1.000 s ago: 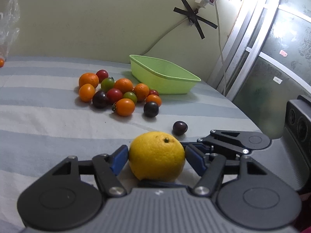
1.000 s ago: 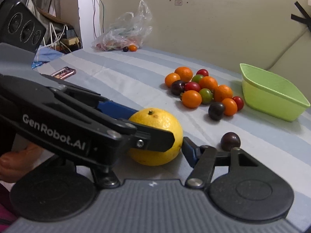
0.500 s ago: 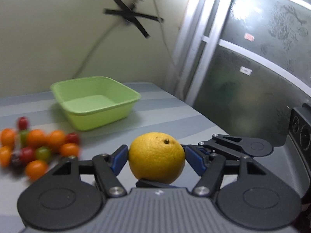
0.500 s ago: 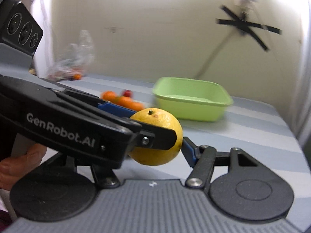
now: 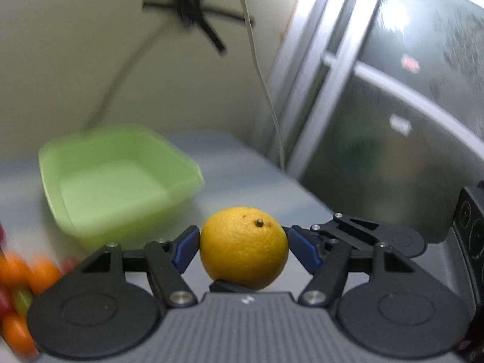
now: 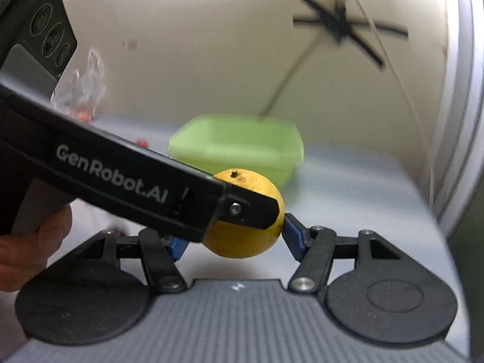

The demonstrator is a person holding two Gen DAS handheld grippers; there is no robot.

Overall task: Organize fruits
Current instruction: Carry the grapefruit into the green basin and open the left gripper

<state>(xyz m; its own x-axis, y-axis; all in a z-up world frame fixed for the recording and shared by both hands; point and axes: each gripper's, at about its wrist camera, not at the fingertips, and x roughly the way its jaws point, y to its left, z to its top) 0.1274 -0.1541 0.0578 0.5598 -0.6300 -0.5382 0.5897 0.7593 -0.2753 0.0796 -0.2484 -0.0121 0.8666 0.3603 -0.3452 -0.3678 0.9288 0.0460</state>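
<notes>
Nearest the left wrist camera, the left hand-held gripper (image 5: 243,246) is clamped on the yellow orange (image 5: 243,247), its blue pads (image 5: 185,251) pressing the fruit at 9 and 3 o'clock, the stem end turned up toward 1 o'clock. The right hand-held gripper (image 6: 234,240) is clamped on the same fruit from its own side: in the right wrist view its right blue pad touches the orange at 3 o'clock, while its left pad is mostly hidden behind the left tool's black finger, which crosses the picture from 9 o'clock and ends on the fruit's face. In that view a hand (image 6: 28,252) shows at 8 o'clock, wrapped around the left tool's body. The orange hangs clear of the grey striped worktop (image 5: 239,169), carried between both tools. Beyond it, toward 10 o'clock in the left view and 12 o'clock in the right, the green tub (image 5: 118,181) stands on the worktop, blurred, its inside bare as far as can be seen. At 8 o'clock in the left view a blurred cluster of small fruits (image 5: 18,284), orange, red and green, lies on the worktop beside the tub. Farthest off, a clear plastic bag (image 6: 86,90) sits at 10 o'clock in the right view against the pale wall (image 6: 211,45), where crossed black tape (image 6: 341,34) holds a cable.
</notes>
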